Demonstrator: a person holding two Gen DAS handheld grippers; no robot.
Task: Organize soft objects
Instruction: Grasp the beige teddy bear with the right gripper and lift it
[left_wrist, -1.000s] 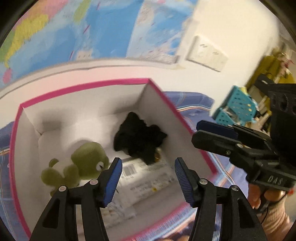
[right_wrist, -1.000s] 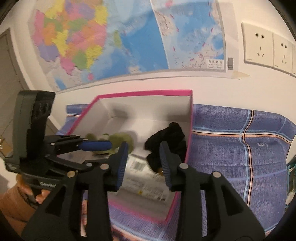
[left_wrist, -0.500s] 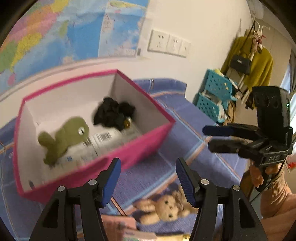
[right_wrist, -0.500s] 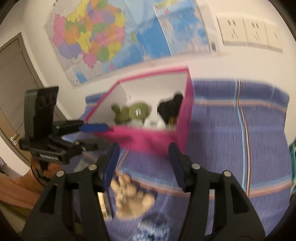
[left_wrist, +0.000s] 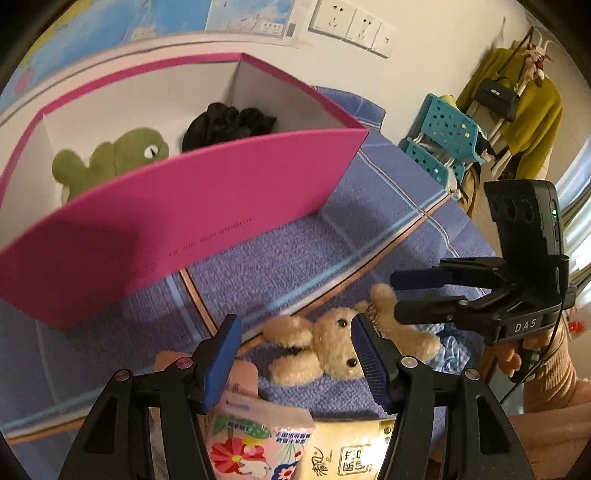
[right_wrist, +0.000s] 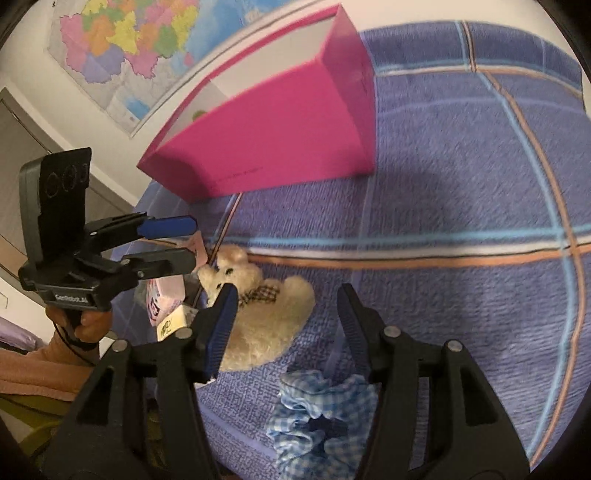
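Both wrist views have swung away from the interior of the pink box (left_wrist: 207, 206) and now look down at the loose items in front of it. A second ago each hand-held gripper was aimed into the box; both have since pulled back and dropped toward the blue checked cloth (right_wrist: 461, 206). This suggests one placement is complete and the next pick is starting.

The left hand-held gripper (left_wrist: 295, 354) stands partly open with nothing between its pads. The right hand-held gripper (right_wrist: 284, 321) has widened over the last second, has now settled, and is also empty.

Position of task items:
- Beige teddy bear (left_wrist: 332, 350): lies on its side on the cloth, at 6 o'clock from the box. In the right wrist view, it is just beside the left finger of the right hand-held gripper.
- Blue gingham scrunchie (right_wrist: 317, 413): near the bear, at 5 o'clock from it in the right wrist view.
- Tissue packs (left_wrist: 258, 439): at the bottom of the left wrist view, at 7 o'clock from the bear.
- Green plush frog (left_wrist: 110, 158) and black scrunchie (left_wrist: 225, 125): already inside the box.

Materials: the bear is shaggy pile and should compress under the pads. The scrunchie is gathered thin cotton, ruffled and ring-shaped. The tissue packs are glossy printed film. The box is rigid, smooth card with white inner walls.
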